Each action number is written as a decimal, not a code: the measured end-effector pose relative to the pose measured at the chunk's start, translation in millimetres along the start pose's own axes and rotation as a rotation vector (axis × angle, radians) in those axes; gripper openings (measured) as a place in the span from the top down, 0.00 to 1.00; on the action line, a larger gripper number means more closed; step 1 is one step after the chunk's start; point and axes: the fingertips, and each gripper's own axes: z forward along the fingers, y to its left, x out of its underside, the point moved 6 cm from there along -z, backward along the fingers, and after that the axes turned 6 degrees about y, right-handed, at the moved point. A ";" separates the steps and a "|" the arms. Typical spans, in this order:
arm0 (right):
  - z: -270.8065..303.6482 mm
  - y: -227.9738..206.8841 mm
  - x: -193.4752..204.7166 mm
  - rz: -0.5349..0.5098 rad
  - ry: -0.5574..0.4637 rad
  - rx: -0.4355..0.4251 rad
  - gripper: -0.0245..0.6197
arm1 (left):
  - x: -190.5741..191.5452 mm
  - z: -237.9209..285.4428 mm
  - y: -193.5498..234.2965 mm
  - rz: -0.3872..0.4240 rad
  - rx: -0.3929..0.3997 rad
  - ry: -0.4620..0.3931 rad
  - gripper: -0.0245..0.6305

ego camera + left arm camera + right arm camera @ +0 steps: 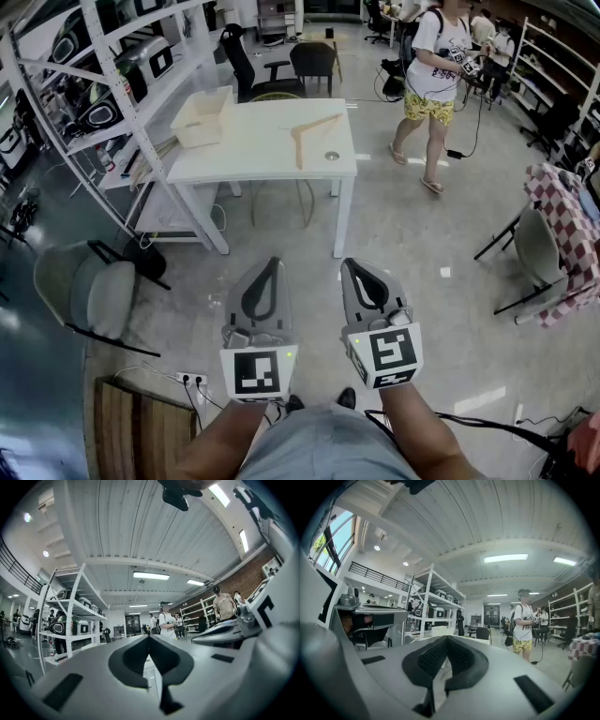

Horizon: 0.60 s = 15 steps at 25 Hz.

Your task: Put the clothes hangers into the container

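The left gripper [271, 266] is held level and low, in front of the person's body. In the left gripper view its fingers [133, 660] are pressed together at the tips, with nothing between them. Far ahead of these fingers and somewhat to their left, the container [204, 117] stands on the left end of a white table [253, 161]. It is a pale, open box, and a metal shelf rack [112, 89] is just beside it on the left.

The clothes hanger [314, 131] lies flat on the same table, to the right of the container and apart from it. Seen from the fingers, it is well ahead of both pairs, about on the line that runs between the two grippers. No finger is near it. It is one hanger of light wood, in an open V shape: one arm points toward the near edge of the table, the other toward the far right corner. Its hook is too small to make out. A small round thing [332, 156] lies on the table just to the near right of it.

The right gripper [354, 268] is level beside the left one. Its fingers [461, 663] are also closed tip to tip and hold nothing. In the right gripper view the container [443, 630] shows just above these tips, far away. Further right, beyond the table, a person [433, 70] in yellow shorts stands on the floor.
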 end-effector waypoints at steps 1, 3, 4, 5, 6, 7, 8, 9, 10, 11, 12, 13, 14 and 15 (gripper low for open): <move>0.0 -2.5 1.3 0.000 -0.002 -0.003 0.95 | -0.3 1.7 -2.3 0.002 0.000 -0.003 0.95; -0.4 -7.3 3.6 0.000 -0.004 -0.008 0.95 | -1.1 4.8 -7.0 0.005 -0.001 -0.010 0.94; -1.0 -9.6 5.0 0.001 -0.004 -0.012 0.95 | -1.6 6.1 -9.5 0.005 -0.001 -0.013 0.94; -2.1 -12.0 6.3 0.003 -0.002 -0.015 0.95 | -2.1 7.1 -12.4 0.004 -0.001 -0.014 0.94; -3.8 -14.8 7.4 0.004 0.000 -0.017 0.95 | -2.5 7.8 -15.8 0.006 -0.001 -0.011 0.94; -6.0 -18.2 8.3 0.005 0.002 -0.018 0.95 | -2.8 8.5 -19.9 0.007 -0.001 -0.007 0.94; -8.2 -22.1 8.9 0.006 0.003 -0.019 0.95 | -3.4 9.3 -24.4 0.008 -0.001 -0.002 0.94; -10.2 -26.5 9.2 0.007 0.003 -0.021 0.95 | -4.3 10.4 -29.4 0.007 -0.001 0.001 0.94; -11.9 -31.0 9.5 0.007 0.001 -0.024 0.95 | -5.5 11.6 -34.5 0.006 -0.003 0.002 0.94; -13.4 -35.7 10.1 0.009 -0.001 -0.030 0.95 | -6.6 12.9 -39.5 0.005 -0.007 0.001 0.94; -14.9 -40.2 11.1 0.012 -0.003 -0.041 0.95 | -7.5 14.2 -44.5 0.005 -0.011 0.000 0.94; -16.4 -44.0 12.7 0.019 -0.004 -0.055 0.95 | -7.6 15.3 -49.7 0.005 -0.016 -0.001 0.94; -18.2 -47.3 15.0 0.025 -0.003 -0.070 0.95 | -6.9 16.3 -55.3 0.007 -0.020 -0.001 0.94; -20.1 -50.0 18.2 0.029 -0.001 -0.082 0.95 | -5.1 17.1 -61.0 0.012 -0.023 0.002 0.95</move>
